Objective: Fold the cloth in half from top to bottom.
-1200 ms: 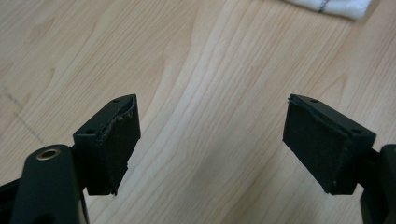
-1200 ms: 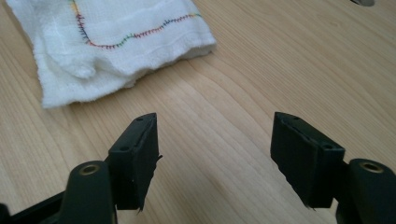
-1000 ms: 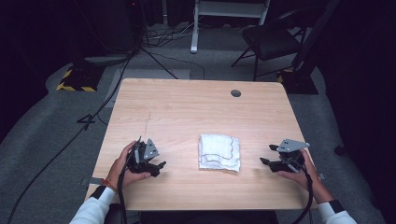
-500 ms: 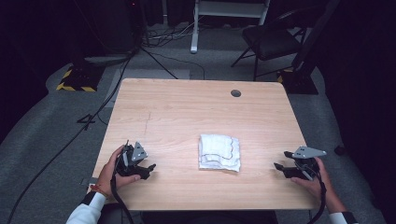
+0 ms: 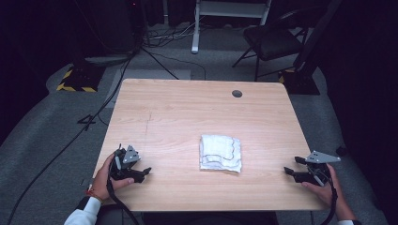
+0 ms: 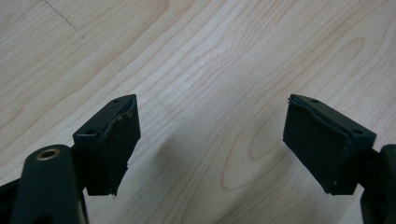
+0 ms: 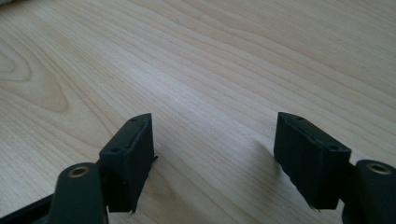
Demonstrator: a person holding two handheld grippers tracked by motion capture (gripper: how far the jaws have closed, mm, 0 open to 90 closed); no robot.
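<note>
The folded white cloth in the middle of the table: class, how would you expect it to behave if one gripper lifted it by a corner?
The folded white cloth lies flat in soft, uneven layers, so it would probably droop and unfold rather than stay stiff. It looks thin, so likely light. Pushed across the smooth wooden table, it may bunch up rather than slide whole.

Dark room, grey carpet (image 5: pixel 42 140), black chair (image 5: pixel 272 42), floor cables (image 5: pixel 155 58)

A black chair (image 5: pixel 272 40) and a white stand (image 5: pixel 230 14) sit beyond the wooden table (image 5: pixel 187 117).
</note>
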